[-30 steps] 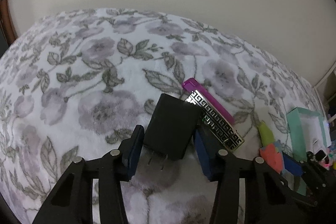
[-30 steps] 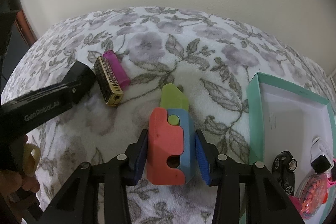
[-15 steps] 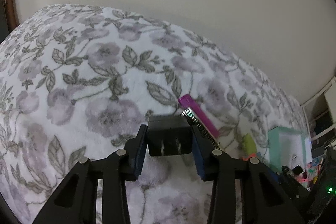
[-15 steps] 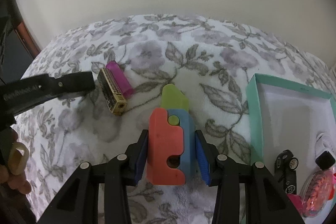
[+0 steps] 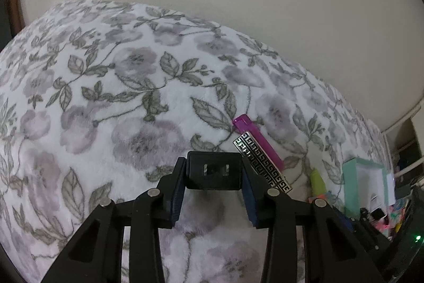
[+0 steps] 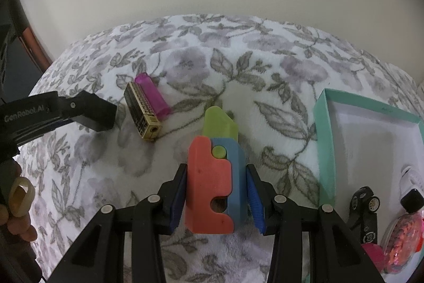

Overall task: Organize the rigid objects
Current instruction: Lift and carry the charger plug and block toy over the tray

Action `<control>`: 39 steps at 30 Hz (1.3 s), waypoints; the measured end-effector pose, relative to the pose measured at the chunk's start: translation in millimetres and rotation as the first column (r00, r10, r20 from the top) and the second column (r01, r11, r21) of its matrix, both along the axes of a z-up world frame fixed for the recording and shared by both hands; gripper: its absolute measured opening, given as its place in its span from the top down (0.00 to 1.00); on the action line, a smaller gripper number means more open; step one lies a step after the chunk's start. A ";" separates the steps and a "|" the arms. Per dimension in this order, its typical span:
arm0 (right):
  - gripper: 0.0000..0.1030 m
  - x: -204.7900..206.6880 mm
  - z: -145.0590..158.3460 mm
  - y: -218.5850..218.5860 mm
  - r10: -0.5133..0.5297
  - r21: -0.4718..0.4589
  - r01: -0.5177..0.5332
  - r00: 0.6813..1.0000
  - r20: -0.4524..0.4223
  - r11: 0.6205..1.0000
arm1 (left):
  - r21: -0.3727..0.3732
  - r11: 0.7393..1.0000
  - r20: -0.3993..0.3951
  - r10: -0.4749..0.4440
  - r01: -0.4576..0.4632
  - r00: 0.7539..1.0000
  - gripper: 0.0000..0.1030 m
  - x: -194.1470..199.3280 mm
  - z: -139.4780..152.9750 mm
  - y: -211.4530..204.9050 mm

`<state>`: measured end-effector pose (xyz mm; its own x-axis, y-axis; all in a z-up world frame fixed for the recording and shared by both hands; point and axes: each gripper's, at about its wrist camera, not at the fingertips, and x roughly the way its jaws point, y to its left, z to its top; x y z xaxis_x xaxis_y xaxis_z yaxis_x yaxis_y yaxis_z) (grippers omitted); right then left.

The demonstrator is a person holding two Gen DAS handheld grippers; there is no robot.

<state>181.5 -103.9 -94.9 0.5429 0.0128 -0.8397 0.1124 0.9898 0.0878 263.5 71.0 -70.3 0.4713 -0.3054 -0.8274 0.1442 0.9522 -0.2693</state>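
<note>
left claw: clamped on black charger | right claw: clamped on foam toy

Plain cream wall behind. Soft fleece blanket, white with grey-purple flowers and leaves, covers surface. Dark brown wooden edge at left. Light dim, even.
</note>
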 end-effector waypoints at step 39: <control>0.57 -14.2 71.5 -30.3 -0.041 0.029 0.037 0.987 0.155 0.999 | -0.099 0.995 0.179 0.005 0.013 0.984 0.59 -22.4 98.0 -17.4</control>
<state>167.3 -134.2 -23.4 0.6676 0.0100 -0.7444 0.1337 0.9820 0.1331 241.1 53.6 27.7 0.6075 -0.3845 -0.6951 0.2027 0.9211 -0.3323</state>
